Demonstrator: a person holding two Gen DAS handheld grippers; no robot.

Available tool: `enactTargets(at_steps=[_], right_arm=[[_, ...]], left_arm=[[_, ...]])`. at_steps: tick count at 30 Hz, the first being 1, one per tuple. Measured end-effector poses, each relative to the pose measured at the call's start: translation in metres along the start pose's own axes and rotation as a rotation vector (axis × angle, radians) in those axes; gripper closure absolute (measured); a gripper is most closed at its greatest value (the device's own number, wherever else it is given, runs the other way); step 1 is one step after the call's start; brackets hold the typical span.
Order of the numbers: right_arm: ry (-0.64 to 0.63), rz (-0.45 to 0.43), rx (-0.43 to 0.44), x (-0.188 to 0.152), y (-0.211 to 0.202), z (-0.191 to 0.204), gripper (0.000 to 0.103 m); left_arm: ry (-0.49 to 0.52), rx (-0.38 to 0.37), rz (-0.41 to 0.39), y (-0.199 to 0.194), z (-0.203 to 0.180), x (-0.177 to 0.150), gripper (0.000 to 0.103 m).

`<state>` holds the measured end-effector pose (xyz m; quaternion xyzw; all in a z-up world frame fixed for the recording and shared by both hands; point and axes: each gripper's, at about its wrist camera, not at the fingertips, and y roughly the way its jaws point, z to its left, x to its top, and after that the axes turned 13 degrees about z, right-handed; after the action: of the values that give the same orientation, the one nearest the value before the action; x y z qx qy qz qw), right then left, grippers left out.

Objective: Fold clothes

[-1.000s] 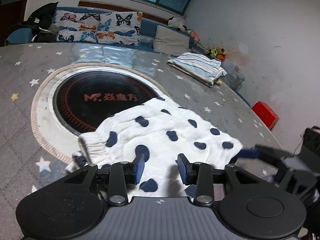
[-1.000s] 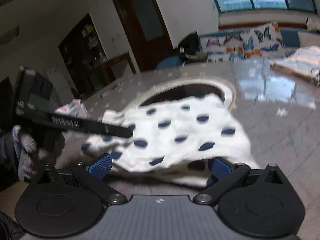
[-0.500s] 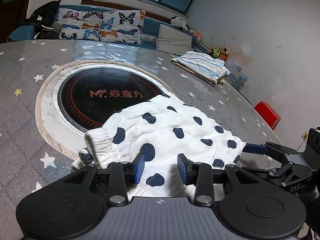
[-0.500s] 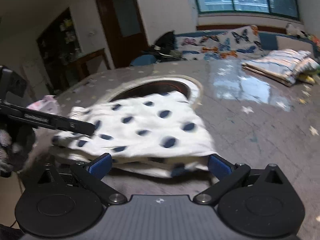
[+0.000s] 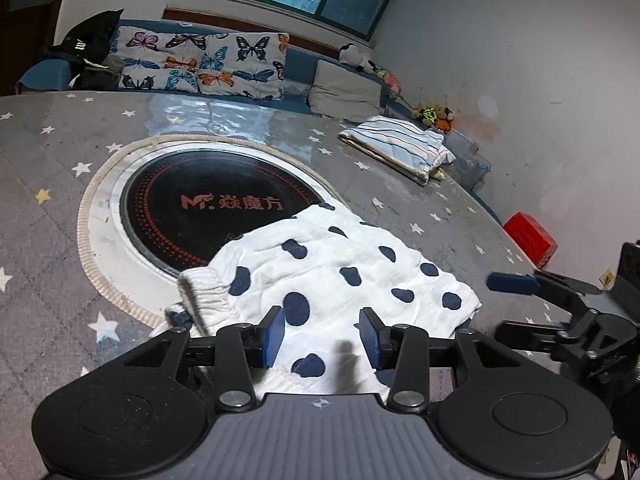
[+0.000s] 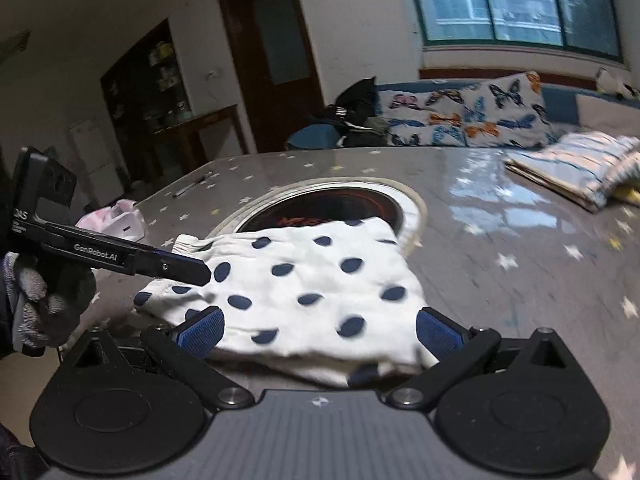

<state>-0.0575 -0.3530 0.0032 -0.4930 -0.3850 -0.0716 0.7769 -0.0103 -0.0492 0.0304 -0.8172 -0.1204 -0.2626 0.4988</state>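
The left gripper (image 5: 322, 334), jaws part-open and holding nothing, hovers over the near hem of a white, navy-spotted cotton garment (image 5: 332, 276) lying partly folded on the grey star-print tablecloth (image 5: 44, 248), its long axis running left to right. The right gripper (image 6: 320, 330), spread wide and empty, faces the garment's right-hand edge, seemingly equally near.

left claw (image 5: 322, 334): black linkage arms, blue pads, silver screws
right claw (image 6: 318, 330): black, blue pads
glove (image 6: 38, 300): grey knit
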Motion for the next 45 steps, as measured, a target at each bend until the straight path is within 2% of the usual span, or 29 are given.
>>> enactTargets(at_steps=[7,12,18,22,26,33,40,41,45], right_arm=[[0.009,0.094,0.012,0.003,0.040,-0.011,0.000],[-0.038,0.086,0.017,0.015,0.034,-0.005,0.000],[-0.044,0.080,0.023,0.043,0.051,-0.004,0.000],[-0.007,0.116,0.049,0.055,0.073,-0.012,0.000],[0.019,0.162,0.033,0.058,0.090,-0.021,0.000],[0.038,0.124,0.004,0.062,0.080,-0.030,0.000],[0.138,0.136,-0.002,0.052,0.078,-0.055,0.002],[0.149,0.137,-0.001,0.050,0.078,-0.057,0.002],[0.175,0.130,0.009,0.045,0.075,-0.064,0.008]], left_arm=[[-0.043,0.000,-0.003,-0.003,0.014,-0.005,0.059],[-0.037,-0.018,-0.040,-0.014,0.013,0.000,0.059],[-0.074,-0.003,-0.072,-0.014,0.023,0.009,0.059],[-0.085,-0.008,-0.069,-0.015,0.027,0.008,0.059],[-0.097,-0.012,-0.066,-0.015,0.031,0.008,0.059],[-0.116,-0.010,-0.072,-0.020,0.034,0.004,0.057],[-0.184,0.006,-0.095,-0.036,0.036,-0.012,0.053],[-0.196,0.011,-0.098,-0.038,0.037,-0.015,0.050],[-0.259,-0.002,-0.090,-0.041,0.042,-0.025,0.049]])
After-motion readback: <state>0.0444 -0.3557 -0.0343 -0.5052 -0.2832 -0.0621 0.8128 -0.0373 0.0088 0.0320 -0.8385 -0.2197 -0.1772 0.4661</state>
